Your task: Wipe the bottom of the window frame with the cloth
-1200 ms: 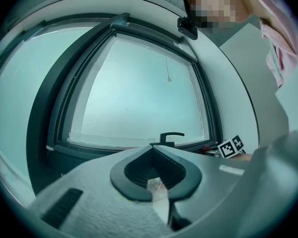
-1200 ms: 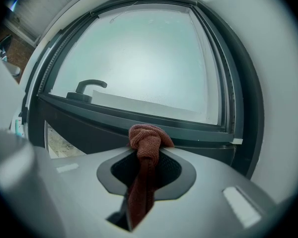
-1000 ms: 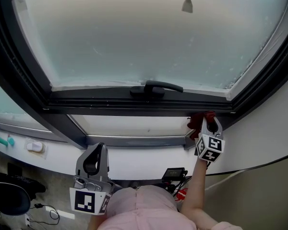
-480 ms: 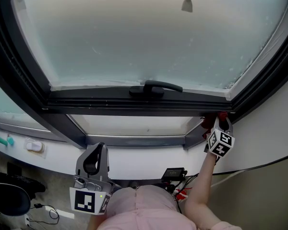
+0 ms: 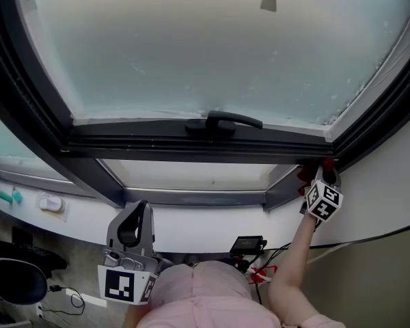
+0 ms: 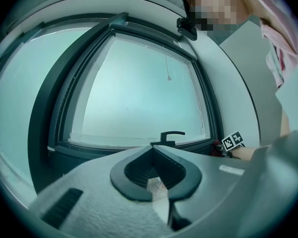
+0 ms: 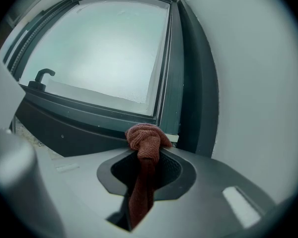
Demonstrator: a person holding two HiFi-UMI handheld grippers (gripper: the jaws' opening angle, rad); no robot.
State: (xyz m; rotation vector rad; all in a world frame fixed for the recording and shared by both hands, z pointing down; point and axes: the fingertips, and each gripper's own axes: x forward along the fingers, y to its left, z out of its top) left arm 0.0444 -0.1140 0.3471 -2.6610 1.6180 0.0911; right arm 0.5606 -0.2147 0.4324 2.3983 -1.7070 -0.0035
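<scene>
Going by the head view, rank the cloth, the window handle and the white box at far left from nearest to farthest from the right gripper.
1. Cloth: clamped in the right gripper itself, at the right.
2. Handle: centre of the view, to that gripper's left.
3. White box: far left of the view, clearly farthest.

Right gripper (image 5: 321,173): at the lower right corner of the window frame (image 5: 191,146), jaws clamped on the cloth (image 7: 145,143)
Right arm (image 5: 290,265): stretched up toward that corner
Left gripper (image 5: 132,225): well below the frame, jaws together
</scene>
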